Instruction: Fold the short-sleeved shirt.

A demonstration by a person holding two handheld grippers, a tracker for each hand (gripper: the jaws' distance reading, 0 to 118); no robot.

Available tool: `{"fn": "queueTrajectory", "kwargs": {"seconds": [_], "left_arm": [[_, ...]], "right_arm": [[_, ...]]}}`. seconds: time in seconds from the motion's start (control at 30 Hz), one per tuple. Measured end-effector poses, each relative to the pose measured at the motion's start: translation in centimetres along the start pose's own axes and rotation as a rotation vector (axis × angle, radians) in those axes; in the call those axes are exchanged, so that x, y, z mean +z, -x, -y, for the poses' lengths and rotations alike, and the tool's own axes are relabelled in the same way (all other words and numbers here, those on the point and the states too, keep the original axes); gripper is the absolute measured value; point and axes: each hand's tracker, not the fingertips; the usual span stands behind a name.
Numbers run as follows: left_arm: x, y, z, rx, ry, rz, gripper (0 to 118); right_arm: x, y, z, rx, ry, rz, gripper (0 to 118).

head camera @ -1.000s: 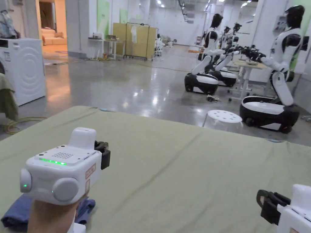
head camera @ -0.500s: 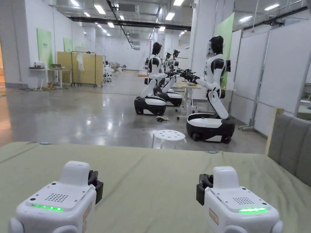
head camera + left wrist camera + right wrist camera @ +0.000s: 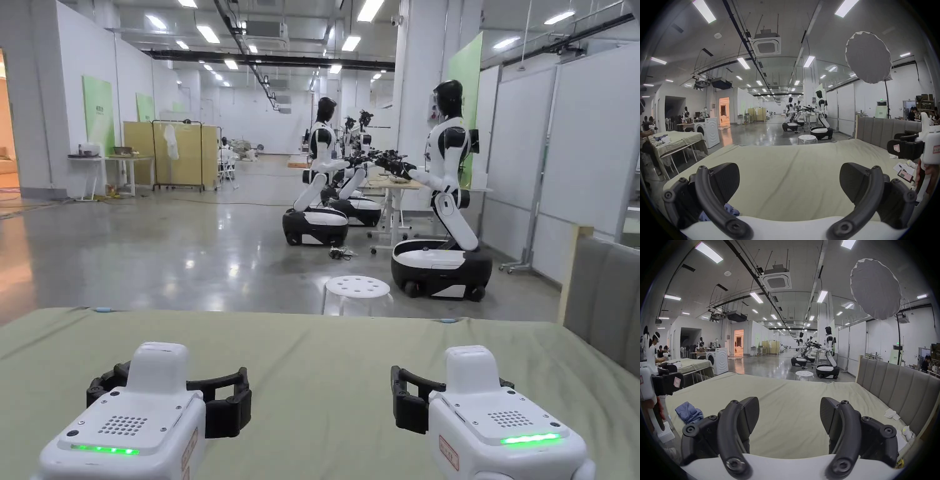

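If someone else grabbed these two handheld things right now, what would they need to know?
Left gripper: jaws open, empty, held above the bed.
Right gripper: jaws open, empty, also above the bed.
Shirt: blue, crumpled in a heap on the bed's near left part, close under the left gripper, untouched by either.
Done: no fold made.
Left: pick the shirt up, spread it flat, then fold it.

A crumpled blue shirt (image 3: 688, 412) lies on the green-sheeted bed (image 3: 786, 395).
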Motion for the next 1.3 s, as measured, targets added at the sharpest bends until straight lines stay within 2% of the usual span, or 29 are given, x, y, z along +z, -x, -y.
{"fn": "queueTrajectory", "kwargs": {"seconds": [0.1, 0.23, 0.3, 0.37, 0.53, 0.87, 1.1, 1.3], "left_arm": [[0.2, 0.1, -0.2, 0.005, 0.004, 0.002, 118], [0.5, 0.0, -0.4, 0.005, -0.001, 0.009, 118], [0.5, -0.1, -0.4, 0.0, -0.002, 0.008, 118], [0.6, -0.1, -0.5, 0.0, -0.003, 0.014, 118], [0.5, -0.2, -0.4, -0.003, 0.006, 0.015, 118], [0.4, -0.3, -0.7, 0.0, 0.008, 0.016, 118], [0.5, -0.2, -1.0, -0.002, 0.0, 0.016, 118], [0.7, -0.4, -1.1, 0.01, -0.005, 0.019, 118]], "right_arm": [[0.0, 0.5, -0.3, 0.01, -0.001, 0.005, 85], [0.3, 0.2, -1.0, -0.077, -0.011, -0.056, 85], [0.5, 0.1, -1.3, -0.127, -0.006, -0.044, 85], [0.5, 0.1, -1.7, -0.135, 0.011, 0.008, 85], [0.8, 0.5, -2.2, -0.119, 0.006, 0.059, 85], [1.1, 1.4, -2.7, -0.082, 0.029, 0.096, 85], [1.3, 1.1, -2.7, -0.108, 0.028, 0.058, 85], [1.5, 1.3, -2.3, -0.094, 0.02, 0.045, 85]]}}
